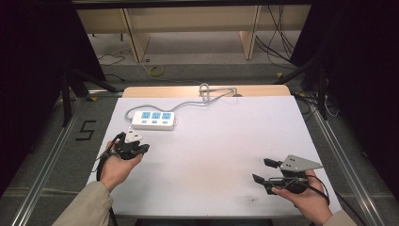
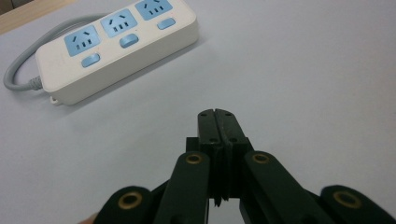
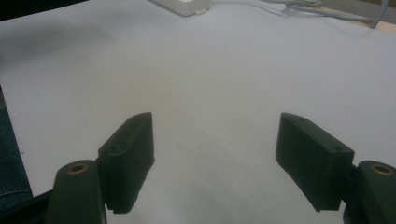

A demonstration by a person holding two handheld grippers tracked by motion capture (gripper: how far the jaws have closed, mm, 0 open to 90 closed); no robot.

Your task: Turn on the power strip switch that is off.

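High view: a white table [image 1: 211, 155] carries a white power strip [image 1: 154, 120] with three blue sockets, its grey cable [image 1: 197, 101] running to the far edge. The left gripper [image 1: 133, 141], held in the left hand [image 1: 117, 165], sits just short of the strip, which lies directly beyond its tips. The right gripper [image 1: 260, 170], held in the right hand [image 1: 306, 195], rests well apart from the strip, which lies far ahead and across from its jaws; these stand apart with nothing between them.

Left gripper view: the left gripper [image 2: 218, 122] has its jaws pressed together, holding nothing. The power strip [image 2: 116, 46] lies ahead and to the left of the tips, apart from them.

Right gripper view: the right gripper [image 3: 215, 149] has its jaws spread wide over bare table [image 3: 215, 79]. A white corner at the top edge, far beyond the tips, is probably the power strip [image 3: 184, 5].
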